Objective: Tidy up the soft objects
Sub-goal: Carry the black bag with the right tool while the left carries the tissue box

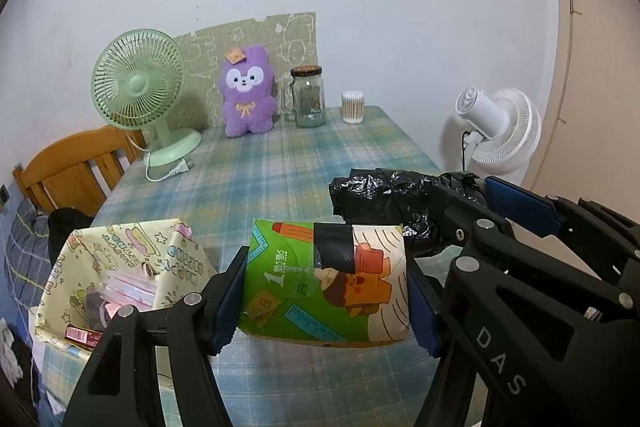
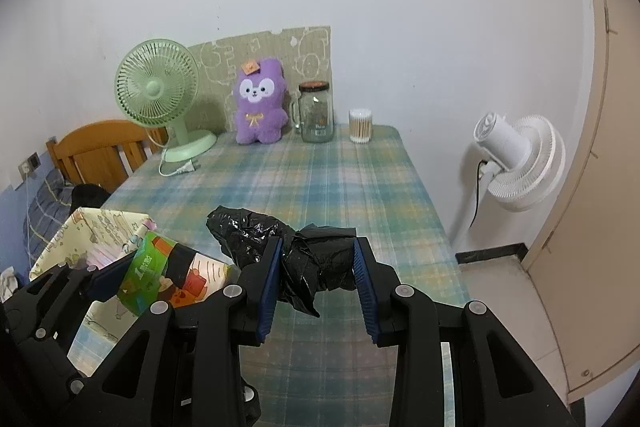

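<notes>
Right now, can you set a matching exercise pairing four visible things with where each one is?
1. green printed tissue pack
2. crumpled black plastic bag
3. purple plush bunny
4. clear glass jar

a. beside the pale green fan
b. in the right hand-held gripper
c. next to the cotton swabs
d. in the left hand-held gripper

Pairs: 1-d, 2-b, 3-a, 4-c

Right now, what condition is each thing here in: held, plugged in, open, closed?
Left gripper: shut on tissue pack, lifted.
Right gripper: shut on black plastic bag, lifted.
Green fan: unplugged, its plug lying on the table.
Glass jar: lid on.
Patterned box: open.
Purple plush: upright.
</notes>
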Available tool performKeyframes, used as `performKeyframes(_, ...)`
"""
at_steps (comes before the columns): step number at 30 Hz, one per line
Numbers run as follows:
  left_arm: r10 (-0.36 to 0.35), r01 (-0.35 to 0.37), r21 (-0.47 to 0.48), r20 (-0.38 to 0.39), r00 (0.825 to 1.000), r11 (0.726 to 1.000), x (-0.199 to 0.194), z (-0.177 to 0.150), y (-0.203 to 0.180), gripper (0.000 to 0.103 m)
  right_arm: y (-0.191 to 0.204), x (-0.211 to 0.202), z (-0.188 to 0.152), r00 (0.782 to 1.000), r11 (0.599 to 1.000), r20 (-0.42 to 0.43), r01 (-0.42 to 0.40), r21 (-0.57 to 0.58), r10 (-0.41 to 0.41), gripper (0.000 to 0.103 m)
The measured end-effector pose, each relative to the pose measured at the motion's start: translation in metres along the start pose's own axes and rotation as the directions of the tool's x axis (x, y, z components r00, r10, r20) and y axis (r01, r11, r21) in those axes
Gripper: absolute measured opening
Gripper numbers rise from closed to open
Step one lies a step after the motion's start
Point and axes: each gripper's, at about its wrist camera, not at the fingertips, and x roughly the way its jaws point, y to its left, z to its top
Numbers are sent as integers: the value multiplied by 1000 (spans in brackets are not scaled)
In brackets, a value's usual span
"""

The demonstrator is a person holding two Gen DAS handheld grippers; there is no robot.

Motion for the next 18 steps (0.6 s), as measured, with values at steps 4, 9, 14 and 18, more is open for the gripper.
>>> performKeyframes(4,0,0,-2,22,1000,1000,-11,5,4,71,5,-11,6,1000,1000,15,-3,-2,3,38)
performKeyframes(9,0,1,-9,55,999,1000,-24,9,12,71,14,-22,14,999,1000,42,-10,-11,10,38)
performKeyframes(14,-4,5,-14,64,998,1000,-29,9,21,71,26,-29,17,999,1000,54,-9,-23,10,38)
performKeyframes(18,-6,7,-11,72,997,1000,-32,9,29,71,34,-31,18,998,1000,58,-10,-22,11,38)
